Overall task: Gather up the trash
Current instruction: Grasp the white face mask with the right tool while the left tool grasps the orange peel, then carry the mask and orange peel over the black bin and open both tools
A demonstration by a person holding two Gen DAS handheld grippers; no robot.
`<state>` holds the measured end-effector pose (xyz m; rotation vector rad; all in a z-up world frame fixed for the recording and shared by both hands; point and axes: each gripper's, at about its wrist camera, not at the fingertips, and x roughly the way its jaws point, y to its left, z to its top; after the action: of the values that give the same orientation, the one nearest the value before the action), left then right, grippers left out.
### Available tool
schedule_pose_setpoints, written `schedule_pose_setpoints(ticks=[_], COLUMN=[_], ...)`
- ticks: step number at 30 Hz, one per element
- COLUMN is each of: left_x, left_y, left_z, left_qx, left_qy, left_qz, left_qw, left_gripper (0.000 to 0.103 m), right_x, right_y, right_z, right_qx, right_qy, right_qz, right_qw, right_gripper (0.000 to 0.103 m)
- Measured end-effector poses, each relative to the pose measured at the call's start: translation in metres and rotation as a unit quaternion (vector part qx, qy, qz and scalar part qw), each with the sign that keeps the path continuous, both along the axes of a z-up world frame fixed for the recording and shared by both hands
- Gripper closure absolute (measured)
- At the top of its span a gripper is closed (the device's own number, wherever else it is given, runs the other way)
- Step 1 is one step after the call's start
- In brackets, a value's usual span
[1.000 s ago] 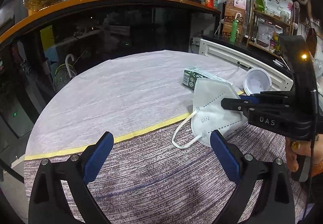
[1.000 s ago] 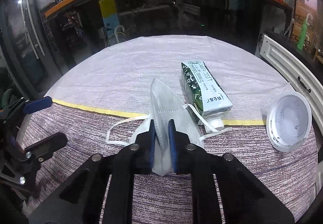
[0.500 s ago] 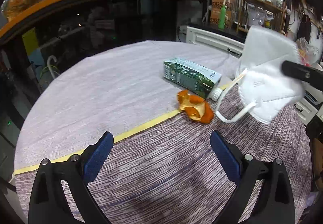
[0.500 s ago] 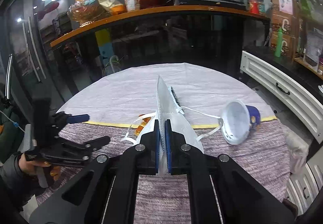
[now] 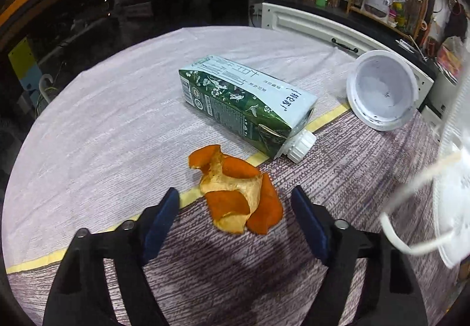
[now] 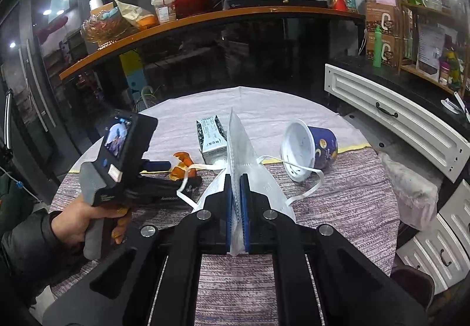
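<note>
Jaws of the right gripper (image 6: 237, 179) are pinching the light, floppy mask (image 6: 239, 155); left gripper (image 5: 235, 208), jaws spread, is straddling the brittle orange peel (image 5: 238, 196), likely best pinched across its curled middle.

The mask (image 6: 235, 155) is showing plain white. The peel (image 5: 238, 196) is glowing orange with pale insides. The carton (image 5: 235, 99) is wearing dark green with white flowers and a pale top. The cup (image 6: 323, 146) is showing navy with yellow moons, white inside. The counter (image 5: 102, 126) is showing lilac cloth, a yellow stripe and purple-grey streaks.
</note>
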<state>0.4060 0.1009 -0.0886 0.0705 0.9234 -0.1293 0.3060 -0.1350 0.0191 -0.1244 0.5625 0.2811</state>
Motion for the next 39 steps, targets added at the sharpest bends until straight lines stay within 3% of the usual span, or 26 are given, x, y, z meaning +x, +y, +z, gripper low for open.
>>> schedule_pose_setpoints(ticks=[3,11,26,31,39], left_x=[0.004,-0.012,-0.105,-0.147,-0.179], left_y=[-0.001,0.001,-0.009,-0.037,-0.097], left_z=[-0.002,0.012,0.05,0.056,0.059], left_qx=[-0.005,-0.004,-0.057,-0.056,-0.073], left_qy=[0.004,-0.02,-0.096,-0.123,-0.128], left_qz=[0.015,0.035,0.017,-0.009,-0.072], left_qw=[0.9999,0.9992,0.9936,0.9908,0.9864], left_gripper=[0.049,0.068,0.07,0.07,0.07], right_x=[-0.004,-0.022,-0.077,-0.101,-0.137], right_y=[-0.006,-0.02,-0.061,-0.083,-0.126], right_z=[-0.002,-0.006,-0.018,-0.023,-0.031], right_qx=[0.002,0.01,0.022,0.022,0.02], right_qy=[0.0,-0.001,-0.001,-0.002,0.0], right_qz=[-0.003,-0.003,-0.024,-0.044,-0.089], right_qw=[1.0,1.0,0.999,0.999,0.996], right_gripper=[0.097,0.097,0.097,0.097,0.097])
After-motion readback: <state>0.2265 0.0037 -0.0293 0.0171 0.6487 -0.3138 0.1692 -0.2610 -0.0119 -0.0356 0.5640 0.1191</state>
